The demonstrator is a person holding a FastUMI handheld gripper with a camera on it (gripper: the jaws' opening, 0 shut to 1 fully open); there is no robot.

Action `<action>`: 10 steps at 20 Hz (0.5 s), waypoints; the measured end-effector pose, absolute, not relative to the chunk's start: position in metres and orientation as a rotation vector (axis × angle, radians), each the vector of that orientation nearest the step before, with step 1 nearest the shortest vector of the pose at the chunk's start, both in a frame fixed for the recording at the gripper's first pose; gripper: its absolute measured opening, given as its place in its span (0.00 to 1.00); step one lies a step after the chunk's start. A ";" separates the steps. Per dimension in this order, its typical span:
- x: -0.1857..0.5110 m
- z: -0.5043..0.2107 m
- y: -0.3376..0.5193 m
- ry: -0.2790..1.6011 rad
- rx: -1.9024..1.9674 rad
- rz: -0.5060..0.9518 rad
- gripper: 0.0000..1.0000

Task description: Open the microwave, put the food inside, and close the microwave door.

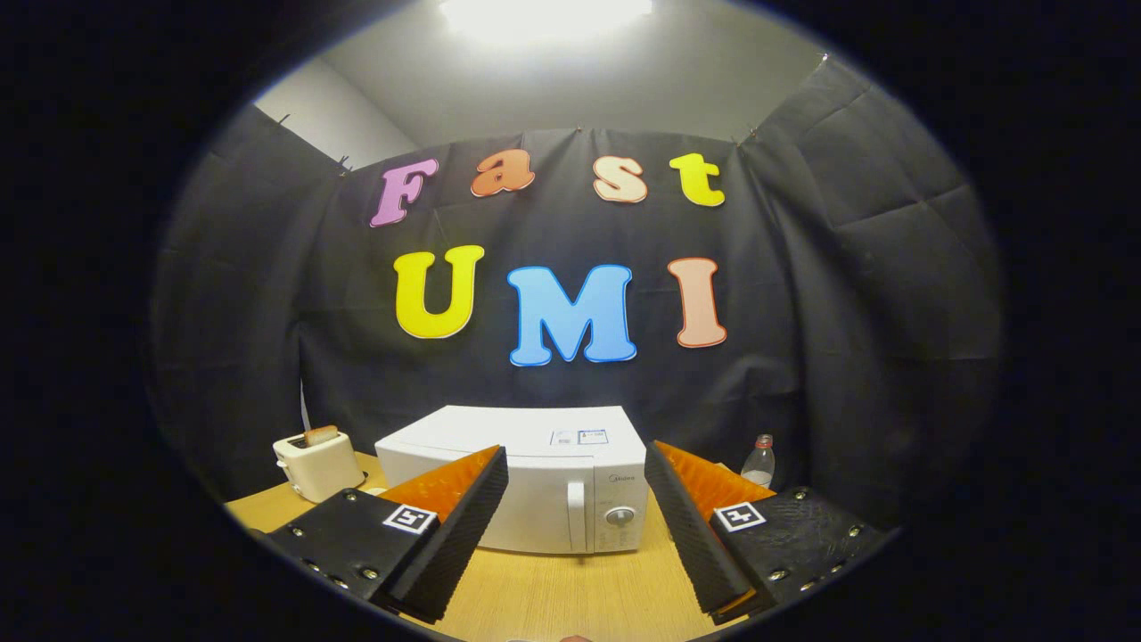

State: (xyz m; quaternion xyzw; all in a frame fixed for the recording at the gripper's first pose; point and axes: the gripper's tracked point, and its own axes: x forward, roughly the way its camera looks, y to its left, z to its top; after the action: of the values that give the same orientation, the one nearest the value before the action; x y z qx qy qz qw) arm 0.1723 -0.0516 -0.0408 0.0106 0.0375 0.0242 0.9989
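Note:
A white microwave (535,481) stands on the wooden table (553,597), beyond my fingers and framed between them. Its door is closed, with a vertical handle (577,513) and a round knob (619,515) on the panel to the handle's right. My gripper (575,468) is open, held back from the microwave, and nothing lies between the fingers.
A white toaster (316,464) with a slice of bread in its slot stands left of the microwave. To the right of the microwave, near the booth's black cloth wall, is a clear bottle (759,461) with a red cap.

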 end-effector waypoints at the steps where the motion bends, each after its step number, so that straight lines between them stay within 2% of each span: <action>1: 0.180 -0.047 -0.051 0.089 0.022 0.054 0.98; 10: 0.244 -0.116 -0.046 0.208 0.006 0.094 0.98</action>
State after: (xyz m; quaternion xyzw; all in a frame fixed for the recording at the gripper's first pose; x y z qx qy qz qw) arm 0.2444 -0.0459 -0.1165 0.0031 0.1038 0.0469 0.9935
